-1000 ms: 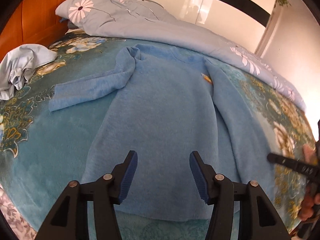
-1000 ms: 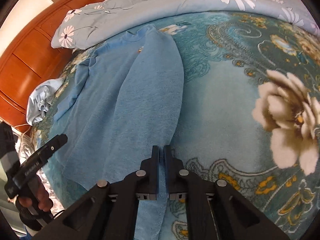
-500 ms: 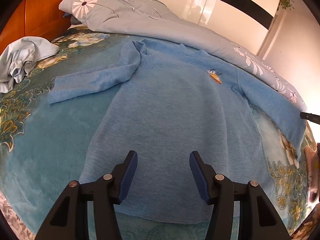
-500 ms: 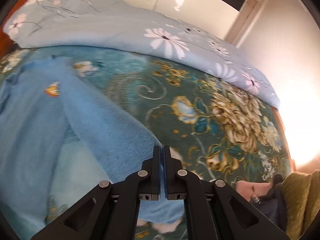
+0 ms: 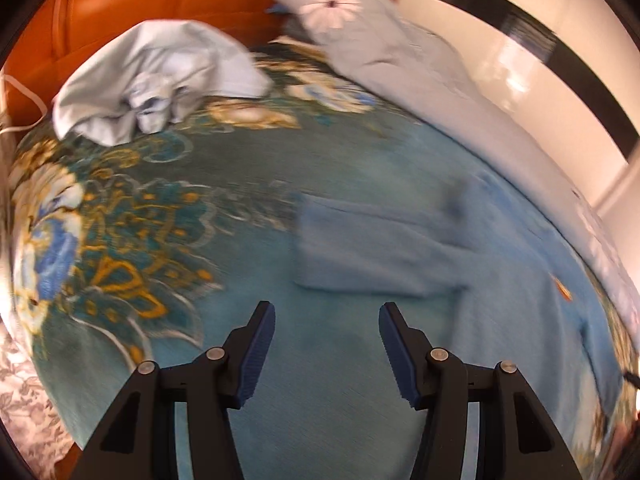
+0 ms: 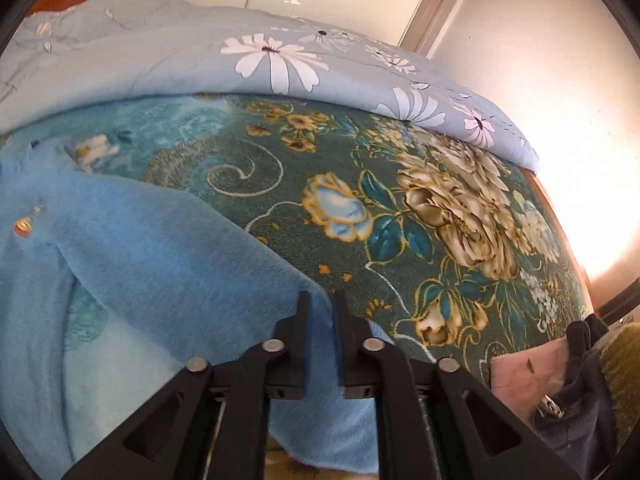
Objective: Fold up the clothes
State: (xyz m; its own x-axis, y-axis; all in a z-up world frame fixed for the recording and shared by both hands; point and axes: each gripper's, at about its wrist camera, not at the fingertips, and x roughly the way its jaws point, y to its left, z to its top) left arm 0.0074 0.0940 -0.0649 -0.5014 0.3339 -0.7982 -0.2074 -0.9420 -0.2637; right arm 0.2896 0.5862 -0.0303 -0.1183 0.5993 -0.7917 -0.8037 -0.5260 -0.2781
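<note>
Between right hand-held gripper [image 6: 319, 300] tips — sweater [image 6: 168, 256] sleeve, slightly parted; left hand-held gripper [image 5: 326, 320] wide.

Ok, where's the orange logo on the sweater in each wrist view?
Left wrist: the logo sits far right, mid-height, on the sweater, right of the open left gripper.
Right wrist: the logo is at the far left edge, mid-height, left of the right gripper, which has the sleeve between its fingers.
Shared landmark: the daisy-print duvet along the top.
</note>
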